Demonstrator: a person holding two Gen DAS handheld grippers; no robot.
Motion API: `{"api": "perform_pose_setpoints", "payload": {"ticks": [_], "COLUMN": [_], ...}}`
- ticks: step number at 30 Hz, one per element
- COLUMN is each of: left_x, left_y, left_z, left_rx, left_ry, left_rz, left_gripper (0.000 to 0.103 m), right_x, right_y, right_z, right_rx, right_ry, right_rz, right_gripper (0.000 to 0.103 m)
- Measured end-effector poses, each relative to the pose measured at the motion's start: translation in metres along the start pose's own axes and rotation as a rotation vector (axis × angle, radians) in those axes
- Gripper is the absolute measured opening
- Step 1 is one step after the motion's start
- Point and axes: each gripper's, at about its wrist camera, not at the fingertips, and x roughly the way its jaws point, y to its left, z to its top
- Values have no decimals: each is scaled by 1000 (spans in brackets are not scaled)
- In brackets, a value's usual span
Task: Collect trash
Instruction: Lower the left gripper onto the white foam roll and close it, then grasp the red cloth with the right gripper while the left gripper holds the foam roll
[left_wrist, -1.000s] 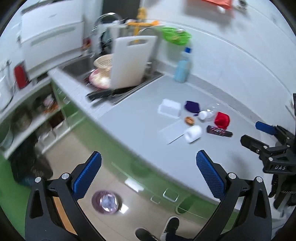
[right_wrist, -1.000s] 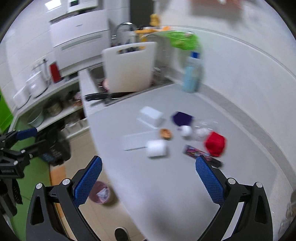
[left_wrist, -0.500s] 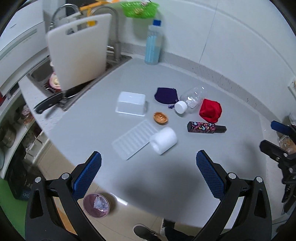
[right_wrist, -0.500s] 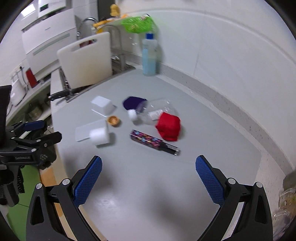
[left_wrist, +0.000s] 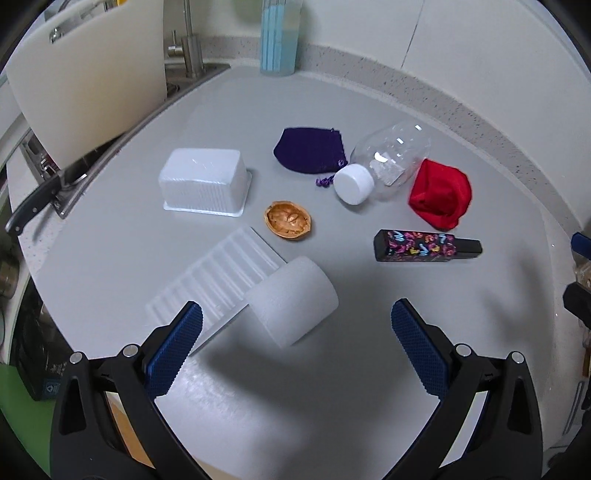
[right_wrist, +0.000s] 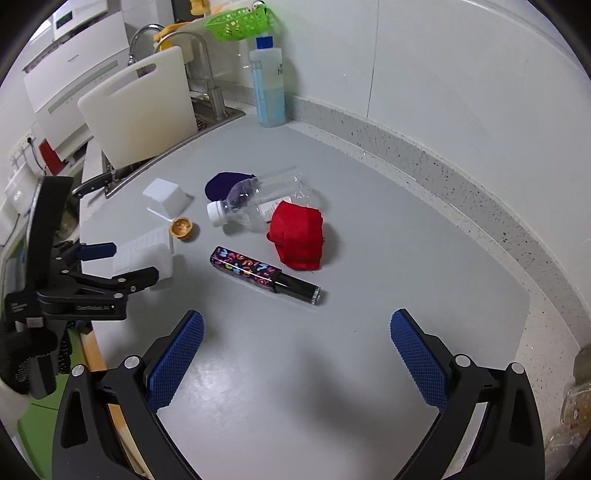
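Trash lies on the grey counter (left_wrist: 295, 406): a white foam cylinder (left_wrist: 293, 301), a ribbed white plastic sheet (left_wrist: 218, 280), an upturned white tub (left_wrist: 203, 181), a walnut shell (left_wrist: 290, 220), a clear bottle (left_wrist: 384, 162) with a white cap, a red cloth (left_wrist: 441, 192), a purple cloth (left_wrist: 310, 149) and a patterned black stick (left_wrist: 424, 245). My left gripper (left_wrist: 295, 347) is open and empty just short of the foam cylinder. My right gripper (right_wrist: 295, 354) is open and empty, short of the patterned stick (right_wrist: 264, 274) and red cloth (right_wrist: 297, 234).
A white cutting board (right_wrist: 138, 110) leans at the sink, with a black-handled knife (left_wrist: 37, 201) by its rim. A blue liquid bottle (right_wrist: 269, 83) stands at the back wall. The left gripper shows at the counter's left edge in the right wrist view (right_wrist: 99, 266).
Both grippers have moved in over the counter toward the trash, which now looks much larger. Both have stayed open and nothing on the counter has moved.
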Motion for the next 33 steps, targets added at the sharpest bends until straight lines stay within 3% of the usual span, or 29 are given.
{"api": "perform_pose_setpoints", "payload": {"ticks": [4, 6, 15, 25, 33], "left_x": [10, 13, 21, 13, -17], "left_y": [0, 0, 7, 1, -4], "left_z": [1, 1, 1, 6, 11], "left_rx": [-19, -29, -101, -101, -73], "left_ry": [18, 32, 46, 21, -12], "left_rz": [-3, -2, -17, -47, -40], "left_gripper": [97, 78, 57, 53, 53], "right_x": [6, 10, 18, 18, 24], "right_y": [-4, -5, -5, -9, -14], "right_z": [2, 4, 8, 12, 27], "right_rx": [-4, -9, -30, -38, -34], "right_ry": [9, 15, 28, 26, 10], "right_rz": [12, 18, 44, 50, 48], "right_gripper": [97, 97, 97, 97, 97]}}
